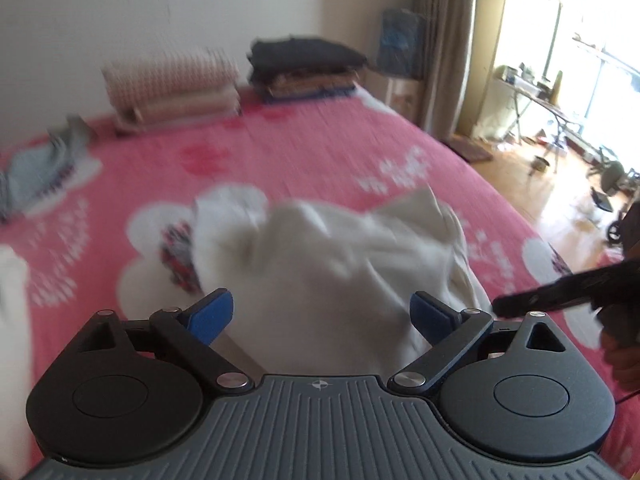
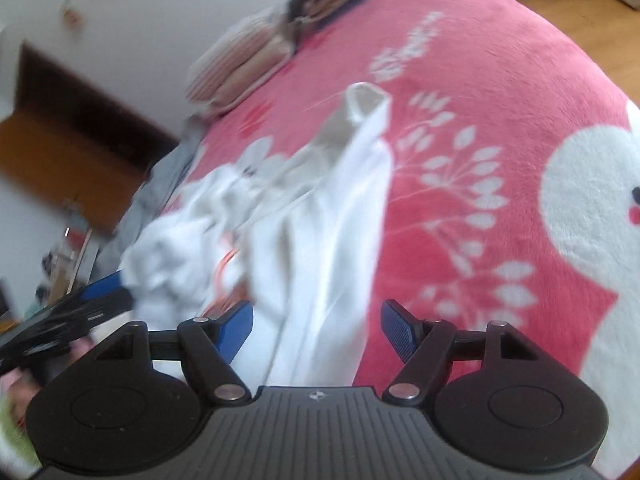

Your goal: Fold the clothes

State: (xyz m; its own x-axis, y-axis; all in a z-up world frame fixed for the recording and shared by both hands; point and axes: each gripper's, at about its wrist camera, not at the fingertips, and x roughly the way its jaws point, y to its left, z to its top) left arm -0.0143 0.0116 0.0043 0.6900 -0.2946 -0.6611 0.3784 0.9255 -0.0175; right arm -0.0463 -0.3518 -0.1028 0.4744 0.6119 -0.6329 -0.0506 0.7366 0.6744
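**Both claws off the white garment**

My left claw (image 1: 322, 316) is spread wide, its blue pads (image 1: 210, 316) clear of the cloth; nothing is clamped between them. My right claw (image 2: 318, 330) is also released, pads apart, with a fold of cloth running through the gap but not pinched.

Just beyond both claws lies the white garment (image 1: 340, 264), crumpled in a loose heap on the bed (image 1: 280, 152). From the right wrist view it stretches away from me in a long rumpled strip, one folded corner at its far end. In the left wrist view the right claw's dark tip shows at the near right edge, just beside the garment; in the right wrist view the left claw's blue finger comes in from the near left, at the heap's edge.

The bed wears a pink blanket with white shapes. A grey garment (image 1: 44, 164) lies at far left. Against the far wall sit a pale striped stack (image 1: 172, 84) and, right of it, a dark stack (image 1: 308, 68). Everything is motion-blurred.
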